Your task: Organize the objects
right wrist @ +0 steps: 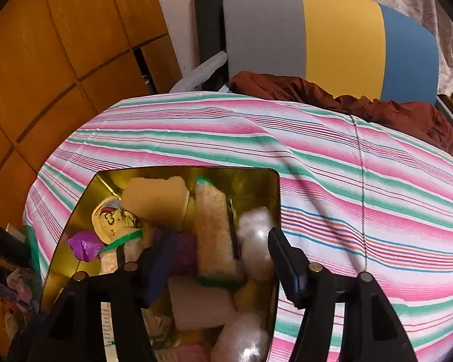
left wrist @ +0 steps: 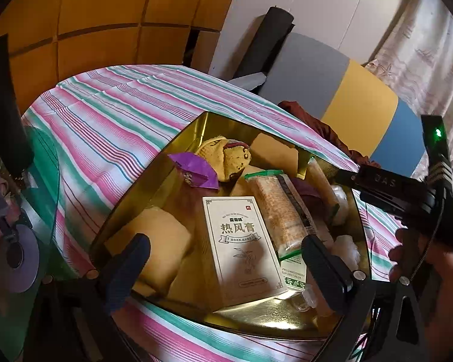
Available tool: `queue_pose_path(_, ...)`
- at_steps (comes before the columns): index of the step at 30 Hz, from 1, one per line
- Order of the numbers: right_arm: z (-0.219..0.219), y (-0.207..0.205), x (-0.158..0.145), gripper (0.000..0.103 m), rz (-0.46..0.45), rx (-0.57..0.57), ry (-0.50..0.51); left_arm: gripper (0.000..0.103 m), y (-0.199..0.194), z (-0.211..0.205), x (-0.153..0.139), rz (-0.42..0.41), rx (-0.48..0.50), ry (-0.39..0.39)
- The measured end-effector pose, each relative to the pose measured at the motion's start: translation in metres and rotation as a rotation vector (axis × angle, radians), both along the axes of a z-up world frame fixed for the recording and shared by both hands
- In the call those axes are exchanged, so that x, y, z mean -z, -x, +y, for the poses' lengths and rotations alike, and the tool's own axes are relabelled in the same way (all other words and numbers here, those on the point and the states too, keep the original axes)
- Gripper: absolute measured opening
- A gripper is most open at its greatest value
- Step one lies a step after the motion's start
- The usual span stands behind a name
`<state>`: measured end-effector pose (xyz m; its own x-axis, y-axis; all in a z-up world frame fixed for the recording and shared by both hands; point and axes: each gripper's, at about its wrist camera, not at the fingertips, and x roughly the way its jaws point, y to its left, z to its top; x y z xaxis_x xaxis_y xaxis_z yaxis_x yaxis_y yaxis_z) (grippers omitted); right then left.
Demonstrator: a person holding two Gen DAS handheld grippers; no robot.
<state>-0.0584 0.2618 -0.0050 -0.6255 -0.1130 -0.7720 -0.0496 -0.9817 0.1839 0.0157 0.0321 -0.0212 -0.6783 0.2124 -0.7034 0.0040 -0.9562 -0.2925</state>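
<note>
A gold tin box (left wrist: pixel 154 187) sits on the striped cloth, full of items: a cream medicine carton with Chinese print (left wrist: pixel 241 247), a clear pack of crackers (left wrist: pixel 277 211), a purple wrapper (left wrist: pixel 196 172), a yellow cloth toy (left wrist: pixel 223 157) and tan packets (left wrist: pixel 160 241). My left gripper (left wrist: pixel 226 268) is open above the carton, its fingers on either side of it. My right gripper (right wrist: pixel 223 265) is open over the tin's right side (right wrist: pixel 274 187), above a cracker pack (right wrist: pixel 214 238) and a white bag (right wrist: pixel 256 235). The right gripper's body shows in the left wrist view (left wrist: pixel 407 193).
The striped tablecloth (right wrist: pixel 347 181) spreads to the right and behind the tin. A dark red garment (right wrist: pixel 347 96) lies at the far edge before a grey, yellow and blue chair back (right wrist: pixel 332 36). Wooden cabinets (right wrist: pixel 60 45) stand left. Clutter lies at the table's left edge (left wrist: pixel 12 241).
</note>
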Motion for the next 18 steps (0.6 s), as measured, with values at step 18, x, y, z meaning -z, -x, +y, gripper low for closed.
queue_pose_path(18,0.006,-0.073,-0.005,0.070,0.000,0.043,0.052,0.103,-0.004,0.009,-0.021,0.000,0.020,0.112)
